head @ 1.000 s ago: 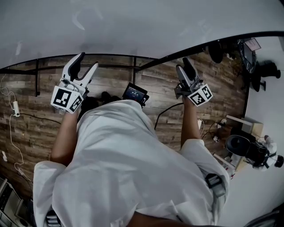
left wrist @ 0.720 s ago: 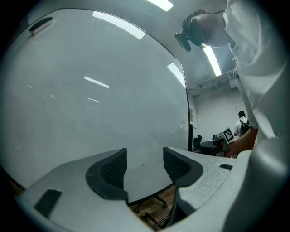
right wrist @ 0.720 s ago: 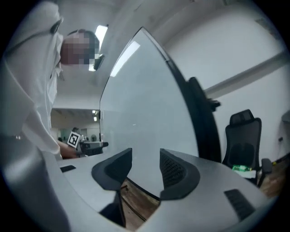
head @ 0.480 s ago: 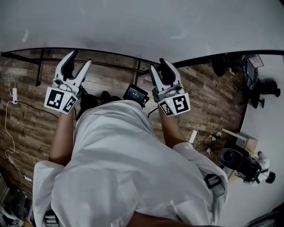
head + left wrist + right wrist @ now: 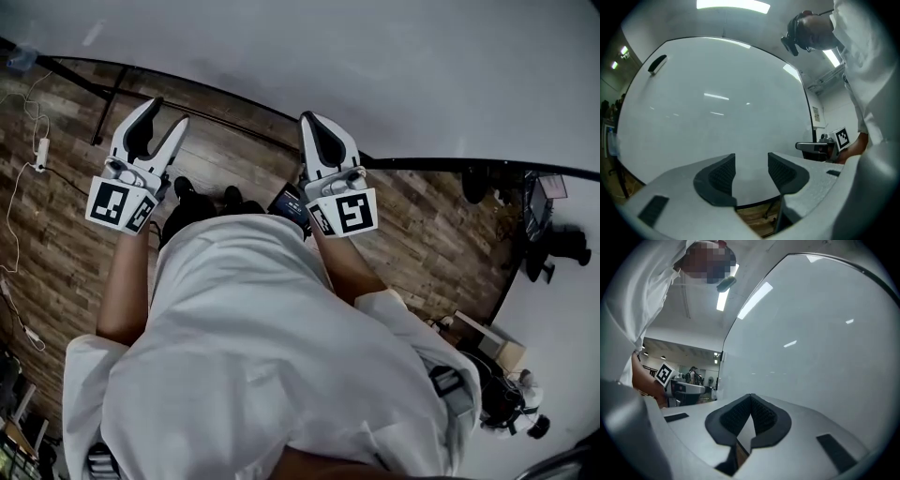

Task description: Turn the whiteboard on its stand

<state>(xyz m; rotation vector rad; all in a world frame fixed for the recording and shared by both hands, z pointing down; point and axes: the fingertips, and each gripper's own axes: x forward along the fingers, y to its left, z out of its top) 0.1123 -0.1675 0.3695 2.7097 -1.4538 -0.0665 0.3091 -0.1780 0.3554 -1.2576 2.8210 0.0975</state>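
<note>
Pointing level, left hand-held gripper (image 5: pixel 169 112) faces whiteboard (image 5: pixel 375 66) (empty).

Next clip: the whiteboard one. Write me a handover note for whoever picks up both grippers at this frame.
Left hand-held gripper: open, empty, facing the large white whiteboard.
Right hand-held gripper: jaws have just been closing and now meet, nothing between them; it faces the board too.
Board: right ahead, gripped by neither.
Done: no turn visible.
Left: take hold of the board and turn it on its black metal stand.
</note>
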